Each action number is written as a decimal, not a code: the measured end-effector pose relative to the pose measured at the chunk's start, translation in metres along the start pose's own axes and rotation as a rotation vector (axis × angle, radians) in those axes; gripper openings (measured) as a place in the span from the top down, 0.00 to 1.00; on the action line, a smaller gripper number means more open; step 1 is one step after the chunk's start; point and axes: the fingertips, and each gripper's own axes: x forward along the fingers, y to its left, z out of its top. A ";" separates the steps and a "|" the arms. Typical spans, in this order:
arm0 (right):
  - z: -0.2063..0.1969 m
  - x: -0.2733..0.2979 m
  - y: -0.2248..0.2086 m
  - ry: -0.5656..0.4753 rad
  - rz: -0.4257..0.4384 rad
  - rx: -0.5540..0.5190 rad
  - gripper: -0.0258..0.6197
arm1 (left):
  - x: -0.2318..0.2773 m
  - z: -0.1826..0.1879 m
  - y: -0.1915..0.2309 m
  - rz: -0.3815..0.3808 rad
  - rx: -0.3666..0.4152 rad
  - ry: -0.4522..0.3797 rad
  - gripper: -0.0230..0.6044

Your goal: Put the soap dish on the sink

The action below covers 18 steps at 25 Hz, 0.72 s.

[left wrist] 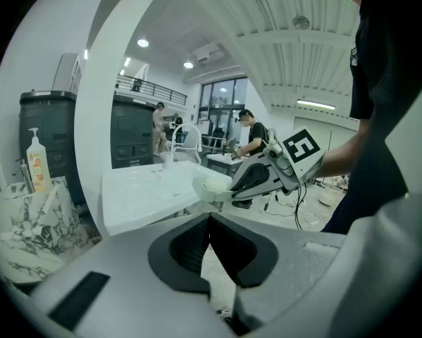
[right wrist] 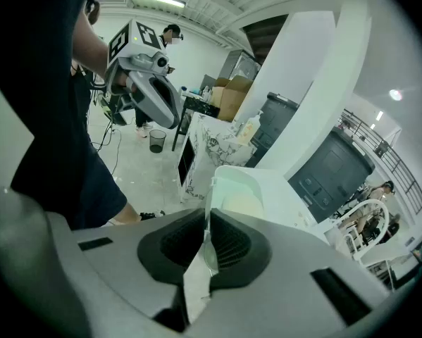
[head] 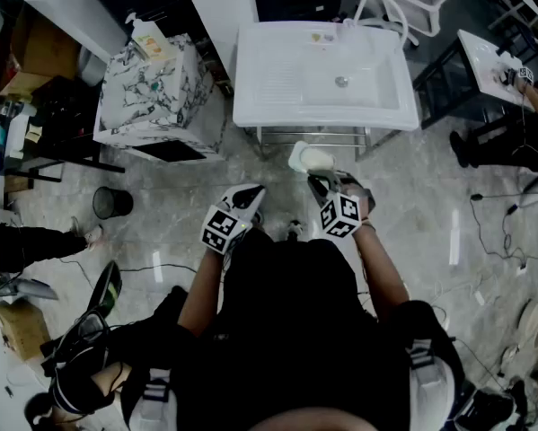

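Observation:
A pale green soap dish (head: 309, 159) with a soap bar in it hangs in the air just in front of the white sink (head: 277, 106). My right gripper (head: 321, 183) is shut on its near rim; in the right gripper view the dish (right wrist: 235, 192) rises straight out of the closed jaws. My left gripper (head: 249, 203) is beside it to the left, shut and holding nothing. The left gripper view shows the dish (left wrist: 214, 186) in the right gripper with the sink (left wrist: 144, 189) behind it.
A marble-patterned cabinet (head: 152, 92) with a soap bottle (head: 147, 36) stands left of the sink. A small black bin (head: 112, 203) sits on the floor at the left. A white chair (head: 399, 3) is behind the sink. Cables lie at the right, and other people work nearby.

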 end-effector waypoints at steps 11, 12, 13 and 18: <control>-0.007 0.002 -0.003 -0.002 0.001 0.014 0.94 | 0.008 -0.002 0.000 0.009 0.003 0.013 0.96; -0.008 0.001 -0.003 -0.001 0.001 0.014 0.94 | 0.009 -0.003 0.000 0.009 0.005 0.014 0.96; -0.010 0.001 -0.004 0.001 0.002 0.014 0.94 | 0.011 -0.003 0.000 0.008 0.007 0.016 0.96; -0.017 0.003 -0.009 0.013 -0.003 0.015 0.94 | 0.020 -0.002 0.000 -0.002 0.010 0.016 0.96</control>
